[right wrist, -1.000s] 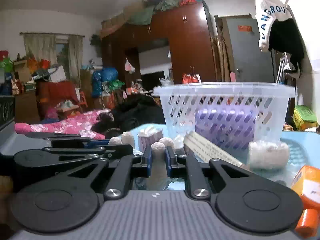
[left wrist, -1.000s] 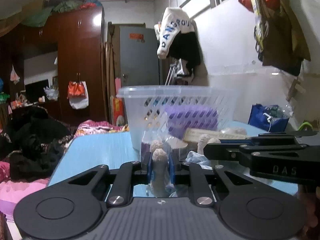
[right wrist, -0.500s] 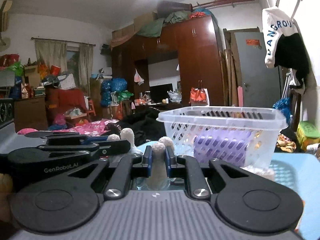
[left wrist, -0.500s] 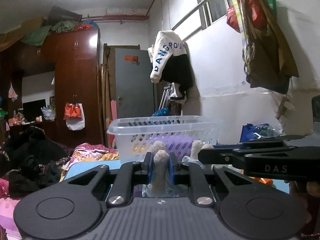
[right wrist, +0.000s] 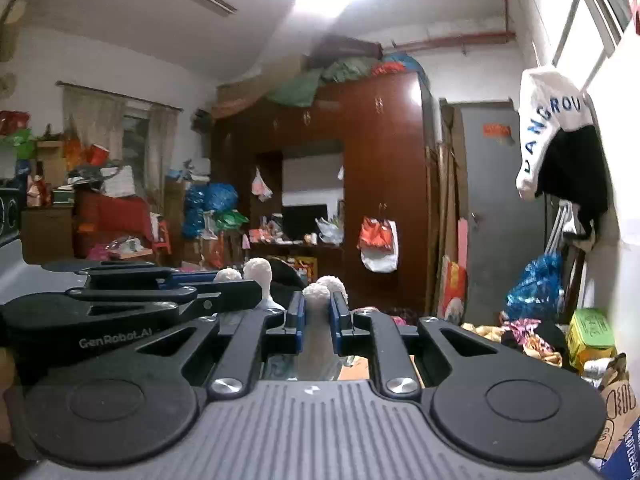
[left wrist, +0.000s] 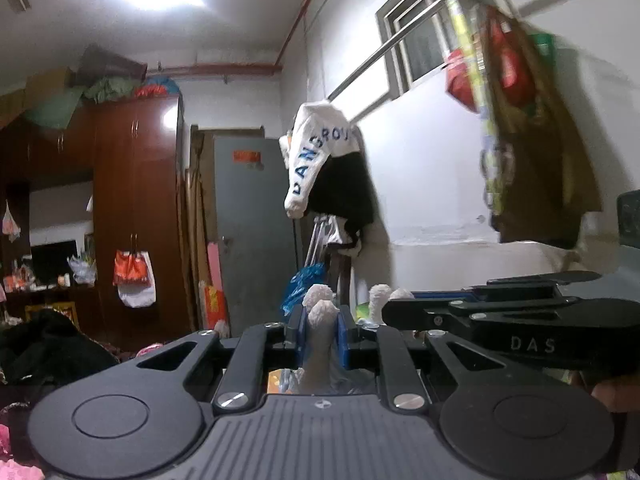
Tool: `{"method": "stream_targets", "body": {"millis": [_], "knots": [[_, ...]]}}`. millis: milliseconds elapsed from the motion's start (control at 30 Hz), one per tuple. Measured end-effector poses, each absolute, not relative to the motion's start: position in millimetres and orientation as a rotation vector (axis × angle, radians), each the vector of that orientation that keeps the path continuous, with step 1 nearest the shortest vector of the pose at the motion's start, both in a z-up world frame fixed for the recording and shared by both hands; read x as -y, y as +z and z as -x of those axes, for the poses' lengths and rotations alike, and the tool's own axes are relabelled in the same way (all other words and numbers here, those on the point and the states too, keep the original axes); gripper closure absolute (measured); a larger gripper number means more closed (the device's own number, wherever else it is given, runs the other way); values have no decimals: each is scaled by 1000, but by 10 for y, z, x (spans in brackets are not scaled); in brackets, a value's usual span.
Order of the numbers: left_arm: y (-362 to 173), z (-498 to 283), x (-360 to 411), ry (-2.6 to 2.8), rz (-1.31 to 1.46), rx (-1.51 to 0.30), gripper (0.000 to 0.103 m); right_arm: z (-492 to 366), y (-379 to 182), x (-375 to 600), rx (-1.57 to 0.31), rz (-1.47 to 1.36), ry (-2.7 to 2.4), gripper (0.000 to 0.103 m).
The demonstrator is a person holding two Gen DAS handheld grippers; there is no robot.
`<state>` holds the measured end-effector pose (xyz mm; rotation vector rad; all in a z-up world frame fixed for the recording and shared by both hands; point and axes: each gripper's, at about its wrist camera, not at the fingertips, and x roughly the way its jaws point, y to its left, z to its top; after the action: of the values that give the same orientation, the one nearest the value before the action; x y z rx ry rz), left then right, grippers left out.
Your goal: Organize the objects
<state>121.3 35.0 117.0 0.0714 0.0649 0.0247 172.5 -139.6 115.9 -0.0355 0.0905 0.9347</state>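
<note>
My left gripper (left wrist: 319, 312) is shut, its white padded fingertips pressed together, with nothing between them. My right gripper (right wrist: 325, 294) is shut too, fingertips together and empty. Both point up at the room, side by side. The right gripper (left wrist: 512, 320) shows at the right of the left wrist view. The left gripper (right wrist: 160, 292) shows at the left of the right wrist view. The basket, the table and the objects on it are out of view.
A brown wardrobe (right wrist: 372, 184) and a grey door (left wrist: 256, 232) stand at the back. Clothes (left wrist: 328, 172) hang from a rail on the right wall, with bags (left wrist: 528, 128) beside them. Clutter fills the far left of the room (right wrist: 100, 208).
Both grippers have tilted upward together. The basket and blue table have dropped out of view below. Both stay shut.
</note>
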Motion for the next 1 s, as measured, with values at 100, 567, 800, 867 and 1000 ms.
{"method": "stream_targets", "body": {"millis": [100,567,800,867,1000], "knots": [[1289,-1620,-476,49,-66,-107,84,-2078,1178,1163,-144,22,896,88],[799,-2731,-1092,151,-40,-319,85,-2950,581,345,-397,96,822,88],[745,-2731,-1055,210,-86,-289,67,-2965,687,541,-443,100,761,57],[757,-2631,-1046,254,-104,-255,49,-2841,749,784,-396,65,758,11],[780,-2184,-1031,218,-44,-192,33,-2418,654,1501,-290,-3,816,0]]}}
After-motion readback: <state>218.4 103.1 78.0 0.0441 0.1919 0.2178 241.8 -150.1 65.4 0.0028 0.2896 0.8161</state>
